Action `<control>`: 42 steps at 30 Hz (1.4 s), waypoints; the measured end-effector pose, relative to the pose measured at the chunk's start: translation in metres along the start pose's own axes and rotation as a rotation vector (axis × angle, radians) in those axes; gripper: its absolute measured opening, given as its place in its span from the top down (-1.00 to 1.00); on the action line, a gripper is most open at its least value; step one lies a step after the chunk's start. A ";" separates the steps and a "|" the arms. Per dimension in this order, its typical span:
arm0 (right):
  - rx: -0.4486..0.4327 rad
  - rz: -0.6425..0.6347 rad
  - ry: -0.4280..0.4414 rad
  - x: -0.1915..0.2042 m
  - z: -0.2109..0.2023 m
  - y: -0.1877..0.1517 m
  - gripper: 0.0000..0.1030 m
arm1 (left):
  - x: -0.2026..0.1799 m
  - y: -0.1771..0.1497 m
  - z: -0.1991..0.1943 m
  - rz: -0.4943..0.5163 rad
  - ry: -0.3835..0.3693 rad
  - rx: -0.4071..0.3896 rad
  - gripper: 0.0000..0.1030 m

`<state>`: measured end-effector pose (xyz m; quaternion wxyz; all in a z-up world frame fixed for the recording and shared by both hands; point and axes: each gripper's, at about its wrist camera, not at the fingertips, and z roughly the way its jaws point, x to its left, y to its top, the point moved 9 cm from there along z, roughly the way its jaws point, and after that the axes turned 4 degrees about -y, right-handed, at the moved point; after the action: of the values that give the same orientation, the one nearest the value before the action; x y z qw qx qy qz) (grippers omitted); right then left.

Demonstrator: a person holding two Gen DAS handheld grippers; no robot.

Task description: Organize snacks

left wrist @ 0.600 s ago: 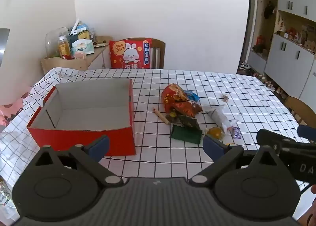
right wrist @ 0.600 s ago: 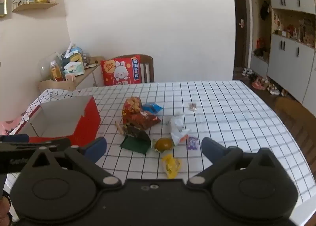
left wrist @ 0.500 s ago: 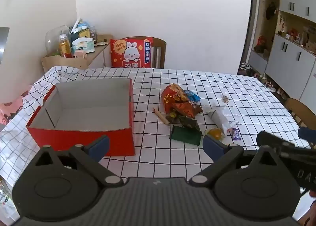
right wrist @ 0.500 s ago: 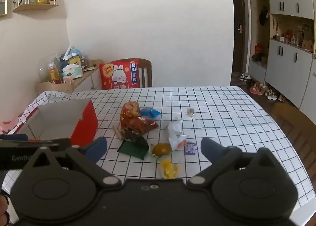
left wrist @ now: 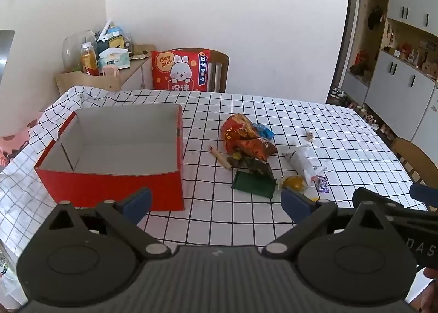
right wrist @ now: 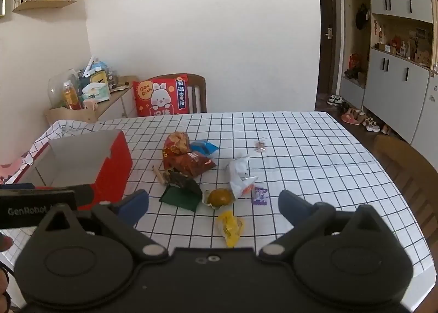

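An empty red box (left wrist: 109, 179) (right wrist: 115, 165) stands open on the left of the checked table. A pile of snacks lies to its right: red bags (left wrist: 246, 138) (right wrist: 186, 157), a dark green packet (left wrist: 253, 185) (right wrist: 180, 198), a white wrapper (left wrist: 299, 161) (right wrist: 239, 176), a round yellow-brown snack (left wrist: 293, 182) (right wrist: 220, 196), a yellow packet (right wrist: 230, 226) and a purple candy (right wrist: 260, 196). My left gripper (left wrist: 216, 202) is open and empty, near the box's front right corner. My right gripper (right wrist: 213, 203) is open and empty, held near the yellow packet.
The checked tablecloth (left wrist: 273, 110) covers the table. A chair with a red rabbit cushion (left wrist: 180, 69) stands at the far side. A cluttered side shelf (left wrist: 104, 66) is at the back left. Another chair (right wrist: 405, 165) stands by the right edge. A small candy (right wrist: 260, 146) lies apart.
Both views have shifted slightly; the right gripper has drawn back and risen a little. Nothing on the table has moved. Both grippers stay open.
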<state>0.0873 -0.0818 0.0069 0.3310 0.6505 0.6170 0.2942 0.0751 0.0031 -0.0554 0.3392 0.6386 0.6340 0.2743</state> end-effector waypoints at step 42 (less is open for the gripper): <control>-0.031 0.011 -0.022 -0.002 -0.011 0.001 -0.94 | -0.007 0.000 -0.002 -0.005 -0.028 0.001 -0.96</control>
<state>0.0791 -0.0833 0.0140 0.3463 0.6521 0.6049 0.2982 0.0730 -0.0038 -0.0533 0.3482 0.6410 0.6310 0.2640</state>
